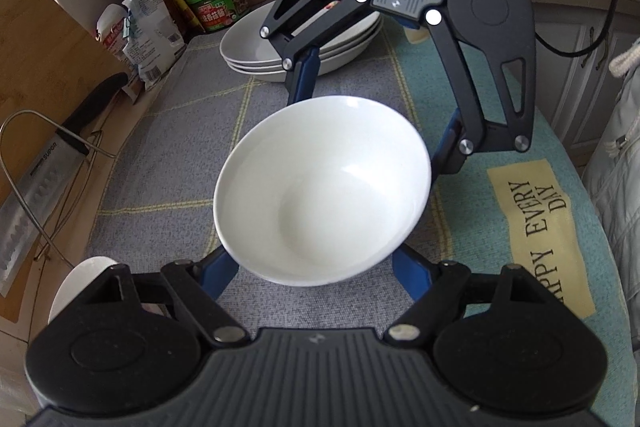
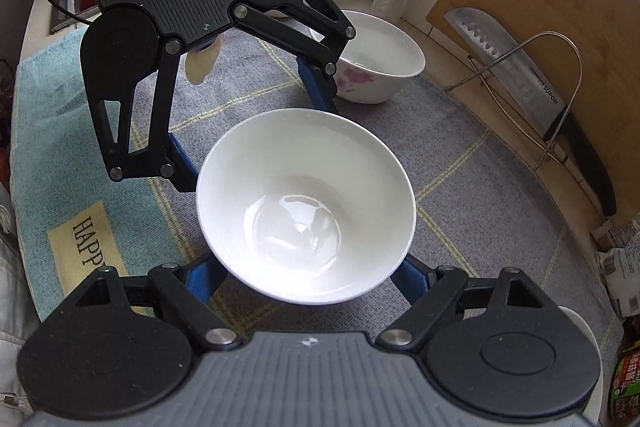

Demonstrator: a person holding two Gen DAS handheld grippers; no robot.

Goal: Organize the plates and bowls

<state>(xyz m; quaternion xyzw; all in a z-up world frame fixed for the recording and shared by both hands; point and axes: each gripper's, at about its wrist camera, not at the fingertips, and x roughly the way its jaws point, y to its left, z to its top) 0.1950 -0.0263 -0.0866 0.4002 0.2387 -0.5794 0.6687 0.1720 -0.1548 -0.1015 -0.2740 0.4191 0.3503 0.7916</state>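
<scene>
Plain white ceramic bowl (image 1: 322, 191) on grey checked counter mat (image 1: 168, 131), left claw (image 1: 320, 267) and right claw (image 2: 308, 279) both spread wide around it, stacked white plates (image 1: 256, 51) behind bowl in left view only, pink-flowered white bowl (image 2: 376, 63) beyond it in right view only.

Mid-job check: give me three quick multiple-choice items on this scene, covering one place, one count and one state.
1. Where is the plain white ceramic bowl?
A. Between the two claws
B. On the plate stack
C. On the wooden board

2. How many plates are in the stack of shallow white plates?
A. One
B. Three
C. Six

3. The plain bowl is:
A. Empty
B. Full of rice
C. Upside down

Answers:
1. A: the plain white ceramic bowl sits between the left claw and the right claw.
2. B: the stack of shallow white plates shows three rims.
3. A: its inside is bare.
</scene>
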